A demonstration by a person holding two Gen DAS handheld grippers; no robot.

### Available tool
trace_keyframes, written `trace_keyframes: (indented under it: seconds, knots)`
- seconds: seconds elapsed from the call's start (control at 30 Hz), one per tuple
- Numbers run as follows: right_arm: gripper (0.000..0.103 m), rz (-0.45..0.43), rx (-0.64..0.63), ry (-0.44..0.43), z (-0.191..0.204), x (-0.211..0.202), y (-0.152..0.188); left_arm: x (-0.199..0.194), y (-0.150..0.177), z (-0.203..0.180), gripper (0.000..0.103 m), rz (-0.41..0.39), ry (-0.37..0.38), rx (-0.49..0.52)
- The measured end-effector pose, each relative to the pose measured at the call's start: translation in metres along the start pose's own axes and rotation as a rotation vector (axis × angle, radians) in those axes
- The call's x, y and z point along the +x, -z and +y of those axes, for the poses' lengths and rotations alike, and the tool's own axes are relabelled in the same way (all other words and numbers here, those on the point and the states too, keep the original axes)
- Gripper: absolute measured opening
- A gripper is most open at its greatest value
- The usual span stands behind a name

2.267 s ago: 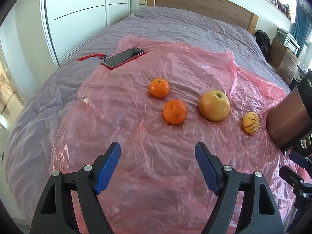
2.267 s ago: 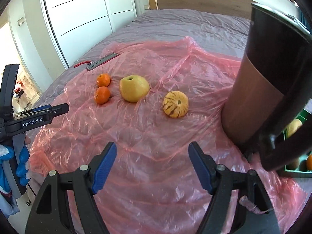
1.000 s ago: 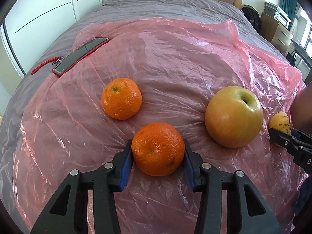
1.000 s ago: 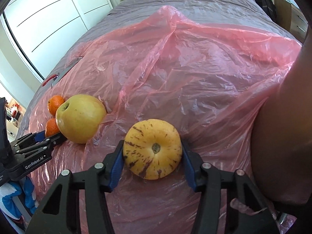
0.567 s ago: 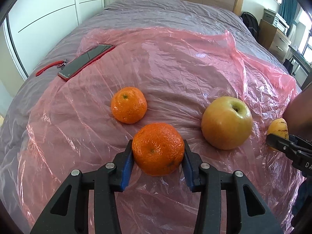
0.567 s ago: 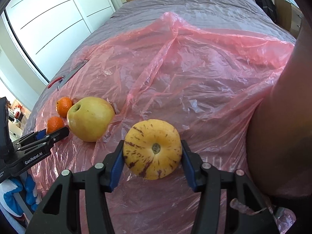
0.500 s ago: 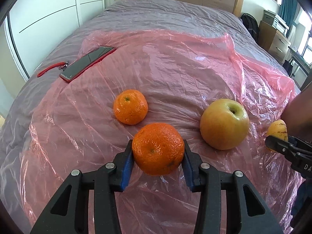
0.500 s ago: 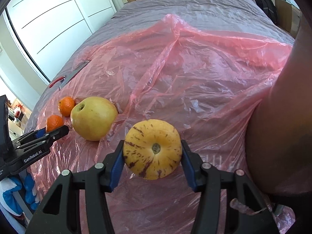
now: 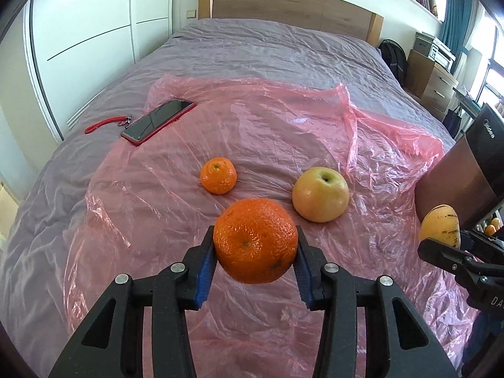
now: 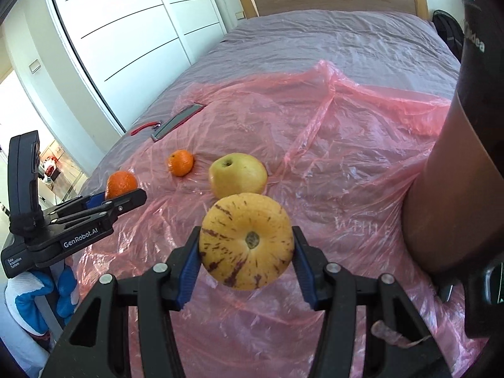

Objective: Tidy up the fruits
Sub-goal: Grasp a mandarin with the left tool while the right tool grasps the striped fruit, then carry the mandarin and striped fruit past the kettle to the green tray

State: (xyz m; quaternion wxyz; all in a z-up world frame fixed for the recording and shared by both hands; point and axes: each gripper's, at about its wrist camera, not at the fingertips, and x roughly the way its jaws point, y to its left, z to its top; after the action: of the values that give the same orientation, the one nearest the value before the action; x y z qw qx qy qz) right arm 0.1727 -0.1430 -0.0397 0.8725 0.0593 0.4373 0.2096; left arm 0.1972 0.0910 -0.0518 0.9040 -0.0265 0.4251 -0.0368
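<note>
Both grippers, left (image 9: 255,260) clamping an orange (image 9: 255,240), right (image 10: 246,253) a striped melon (image 10: 246,241), have risen off the plastic sheet (image 9: 283,132).

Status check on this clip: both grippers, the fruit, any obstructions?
Left gripper shut on orange. Right gripper shut on striped yellow fruit. Apple, second orange on sheet. Nothing blocking.

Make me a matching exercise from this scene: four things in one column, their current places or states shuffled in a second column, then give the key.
Things
1. large mandarin
2. striped yellow melon
3. apple
4. phone

Places or states
A. lying at the far left edge of the pink plastic sheet
B. held in the jaws of the right gripper
C. resting on the sheet, beside the small mandarin
D. held in the jaws of the left gripper

Pairs: 1-D, 2-B, 3-C, 4-A
</note>
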Motion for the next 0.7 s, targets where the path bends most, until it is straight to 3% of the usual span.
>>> trace_keyframes:
  seconds: [0.3,0.7]
  knots:
    - [0.039,0.005,-0.037,-0.007,0.022,-0.052,0.044,-0.046,0.037,-0.022,0.039,0.004,0.009,0.022]
    - [0.039,-0.024,0.027,0.058,-0.018,-0.117,0.096,-0.086,0.086,-0.096,0.039,0.039,0.06,0.127]
